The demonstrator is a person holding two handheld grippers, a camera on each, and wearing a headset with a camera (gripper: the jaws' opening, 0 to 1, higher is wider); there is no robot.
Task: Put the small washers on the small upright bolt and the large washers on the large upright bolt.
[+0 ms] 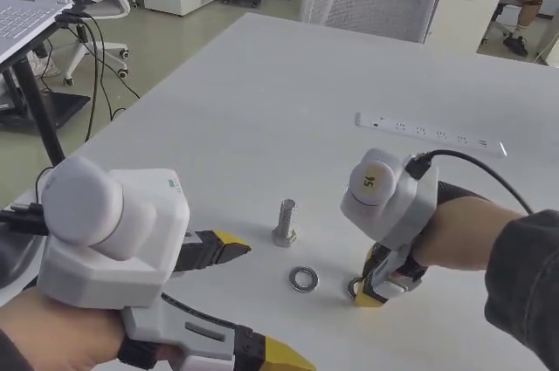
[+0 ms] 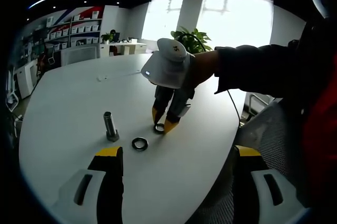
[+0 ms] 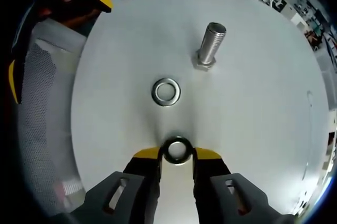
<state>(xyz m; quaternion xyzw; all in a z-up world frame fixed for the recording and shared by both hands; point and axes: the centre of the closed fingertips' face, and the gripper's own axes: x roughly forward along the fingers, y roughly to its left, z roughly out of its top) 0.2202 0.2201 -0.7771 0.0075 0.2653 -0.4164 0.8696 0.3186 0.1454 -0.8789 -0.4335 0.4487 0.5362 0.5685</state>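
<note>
On the near right of the table, my right gripper pinches a flat washer; the left gripper hangs open. Next I should lift the washer and centre it over the upright bolt, beyond the second washer.

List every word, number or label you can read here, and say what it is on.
Nothing reads with certainty.
"56", perhaps: dark mark on the round cap of the right gripper, blurred.
Green mark on the left gripper: too small to read.
Print on the power strip, if any: too small to read.
</note>
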